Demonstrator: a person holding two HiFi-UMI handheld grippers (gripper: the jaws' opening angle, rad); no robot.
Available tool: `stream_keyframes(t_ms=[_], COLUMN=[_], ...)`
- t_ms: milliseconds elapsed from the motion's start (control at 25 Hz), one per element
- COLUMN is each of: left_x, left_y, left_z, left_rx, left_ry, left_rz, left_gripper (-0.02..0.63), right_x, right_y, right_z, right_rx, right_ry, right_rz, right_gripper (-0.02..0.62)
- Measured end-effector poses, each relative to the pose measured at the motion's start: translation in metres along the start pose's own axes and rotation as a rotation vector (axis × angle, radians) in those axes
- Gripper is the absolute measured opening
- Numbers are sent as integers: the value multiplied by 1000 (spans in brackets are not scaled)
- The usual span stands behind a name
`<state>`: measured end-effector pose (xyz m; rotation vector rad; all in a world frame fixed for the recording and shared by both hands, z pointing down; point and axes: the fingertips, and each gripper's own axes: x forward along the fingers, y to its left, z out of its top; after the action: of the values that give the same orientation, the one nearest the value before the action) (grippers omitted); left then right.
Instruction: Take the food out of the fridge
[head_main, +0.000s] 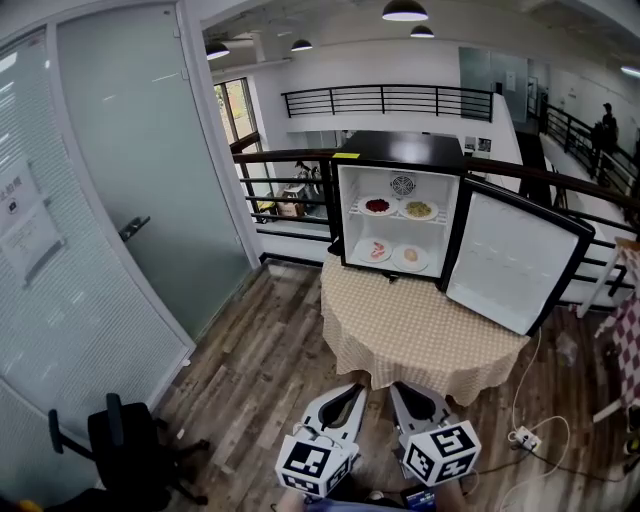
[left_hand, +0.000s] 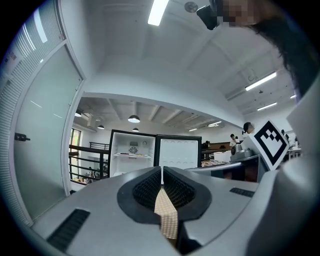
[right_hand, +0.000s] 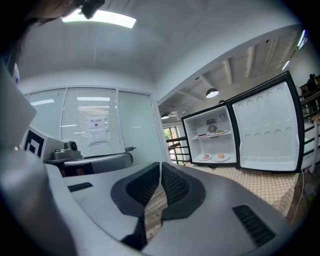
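Right now both claws are pressed together, nothing between them. Your left claw (head_main: 350, 392) and right claw (head_main: 403, 392) hang side by side, just short of the table's (head_main: 420, 335) near edge.

The food sits inside the fridge (head_main: 400, 148) at the table's far edge. A plate with red food (head_main: 377, 206) and a plate with yellow food (head_main: 418, 209) share the upper shelf. A plate with pink food (head_main: 376, 250) and a fourth plate (head_main: 409, 257) lie on the fridge floor.

The door (head_main: 510, 260) stands swung out over the table's right edge, likely so you can reach straight in. The cloth between you and the fridge is bare, so that is your lane. You must spread a claw before taking a plate rim. Mind the door's edge on your right and the chair (head_main: 125, 440) on your left.
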<state>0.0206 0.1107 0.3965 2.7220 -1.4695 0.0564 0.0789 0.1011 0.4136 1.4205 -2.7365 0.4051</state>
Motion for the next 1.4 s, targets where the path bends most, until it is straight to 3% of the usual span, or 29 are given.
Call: stream_keyframes(t_ms=[600, 1400], left_x=[76, 180], left_y=[45, 194], left_z=[-5, 18], left_rx=[13, -15], left_ry=[42, 23], left_rz=[-45, -109], left_gripper=[21, 21], right_x=[68, 233], right_y=[-52, -83], right_z=[19, 53], right_rx=[32, 32], right_ry=[12, 68], right_rz=[-45, -105], right_gripper=[26, 26])
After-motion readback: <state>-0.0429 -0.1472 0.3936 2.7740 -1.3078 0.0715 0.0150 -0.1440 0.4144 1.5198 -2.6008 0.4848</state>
